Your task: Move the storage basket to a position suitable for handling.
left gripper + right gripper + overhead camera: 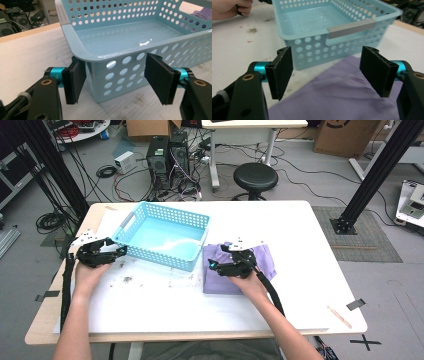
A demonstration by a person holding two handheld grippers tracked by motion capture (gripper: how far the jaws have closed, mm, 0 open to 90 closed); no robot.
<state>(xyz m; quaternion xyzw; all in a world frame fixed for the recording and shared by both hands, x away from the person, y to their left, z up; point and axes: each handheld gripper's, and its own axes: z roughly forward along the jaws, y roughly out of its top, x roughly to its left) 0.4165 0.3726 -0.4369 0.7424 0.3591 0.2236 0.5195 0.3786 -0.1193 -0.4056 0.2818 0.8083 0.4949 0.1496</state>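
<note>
Basket: the light-blue perforated plastic basket (162,235) is sitting empty toward the far left part of the white desk (300,270), set at an angle, one corner pointing at the left edge.

Cloth: the flat lilac square of fabric (235,270) is lying just right of the basket, near the desk's middle — its far edge is running up close to the basket's wall, though I cannot tell whether they are touching.

Left gripper (115,77): its jaws are standing wide, straddling the basket's near corner; the pads are not pressing on the plastic, so nothing is being held.

Right gripper (327,75): it is hovering over the cloth with its jaws spread wide and nothing between them, pointing toward the basket's grey-handled end.

Risk at the cloth: the fabric is lying flat — the pads may slide over it, or pinch only a loose top fold that is slipping out on the lift.

Risk at the basket: it looks light and unsteadied; a dragged cloth or a nudge at the corner could be pushing it toward the left edge.
</note>
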